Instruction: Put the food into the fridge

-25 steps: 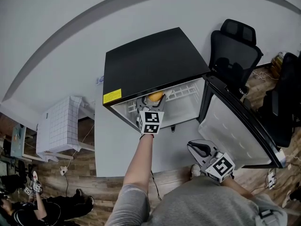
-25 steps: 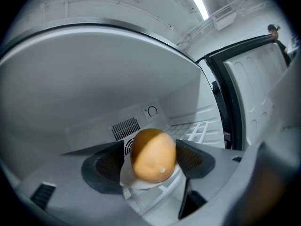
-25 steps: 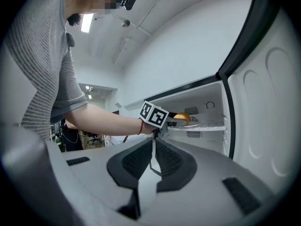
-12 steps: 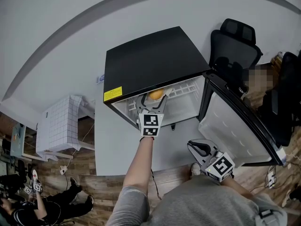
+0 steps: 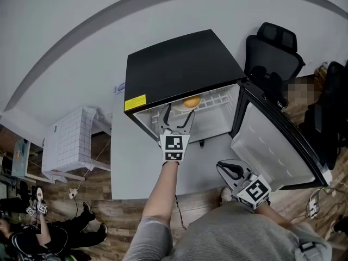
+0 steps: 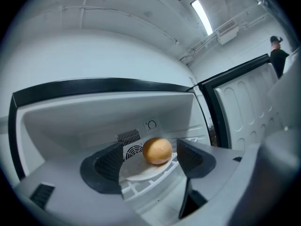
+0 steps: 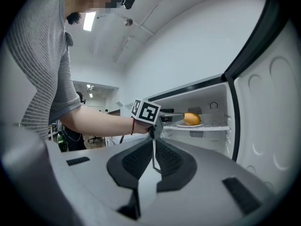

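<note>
A round orange food [image 5: 191, 101] lies on a white plate [image 6: 141, 171] on the upper wire shelf [image 6: 136, 187] of the black mini fridge [image 5: 179, 69]. In the left gripper view the food [image 6: 157, 150] shows beyond the jaws, which stand apart on either side with nothing in them. My left gripper [image 5: 179, 116] is open, just outside the fridge mouth and a little short of the plate. My right gripper [image 5: 224, 168] is shut and empty, low near my body beside the open door. From the right gripper view I see the food [image 7: 192, 119] and the left gripper [image 7: 171, 117] reaching in.
The fridge door [image 5: 277, 145] swings open to the right. A black office chair [image 5: 272, 53] stands behind it. A white grid-sided box [image 5: 68, 143] sits to the left of the fridge. A person [image 5: 32, 238] sits at the lower left. The fridge stands on a grey mat [image 5: 136, 167].
The left gripper has drawn back out of the fridge. The food that was between its jaws now lies beyond them on the shelf. The right gripper has stayed put.
</note>
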`<state>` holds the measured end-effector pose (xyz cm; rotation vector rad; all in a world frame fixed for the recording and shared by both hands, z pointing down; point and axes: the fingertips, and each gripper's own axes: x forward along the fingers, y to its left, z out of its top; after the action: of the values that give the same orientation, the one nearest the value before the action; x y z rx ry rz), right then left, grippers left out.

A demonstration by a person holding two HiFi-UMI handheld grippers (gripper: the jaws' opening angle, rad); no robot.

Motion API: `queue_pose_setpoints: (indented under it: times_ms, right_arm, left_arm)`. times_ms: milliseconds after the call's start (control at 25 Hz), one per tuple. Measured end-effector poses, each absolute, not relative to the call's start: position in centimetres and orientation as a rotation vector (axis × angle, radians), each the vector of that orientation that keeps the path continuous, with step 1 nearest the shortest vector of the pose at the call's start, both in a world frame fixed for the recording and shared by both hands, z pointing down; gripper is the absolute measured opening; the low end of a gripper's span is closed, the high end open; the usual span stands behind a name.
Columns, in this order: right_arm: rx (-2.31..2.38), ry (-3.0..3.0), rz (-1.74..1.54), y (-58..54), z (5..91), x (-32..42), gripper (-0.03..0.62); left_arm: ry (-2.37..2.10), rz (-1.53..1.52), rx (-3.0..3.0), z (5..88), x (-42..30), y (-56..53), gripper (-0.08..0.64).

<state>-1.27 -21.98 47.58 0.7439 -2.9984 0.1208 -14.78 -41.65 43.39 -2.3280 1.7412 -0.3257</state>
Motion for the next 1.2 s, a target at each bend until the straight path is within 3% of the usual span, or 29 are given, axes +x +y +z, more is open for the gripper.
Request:
queue_pose_setpoints:
  times_ms: [520,600,640,680,1200]
  right_arm:
    - [0.719,-3.004,0.090,-19.3,47.0,-3.1,0.014]
    - [0.719,-3.004,0.087,-18.7,46.9,-3.3,0.014]
    - [0.720,-3.004,0.085,-18.3,46.9,-3.5,0.014]
    - [0.722,-3.003,0.084,-18.0,46.9,-3.6,0.014]
    - [0.748,-3.001,0.056,-12.0,46.3,-4.2,0.014]
  left_arm:
    - [1.731,-0.181,-2.391,41.8,-15.3,-35.0,0.334]
    - [1.741,-0.172,-2.417,42.3,-15.6,-33.4,0.227]
    - [1.739,-0.166,-2.433,42.3,-15.5,-32.6,0.083]
    - [1.731,-0.160,-2.451,42.3,-15.4,-31.7,0.011]
    - [1.607,0.021,-2.587,42.7,-13.0,-17.0,0.009]
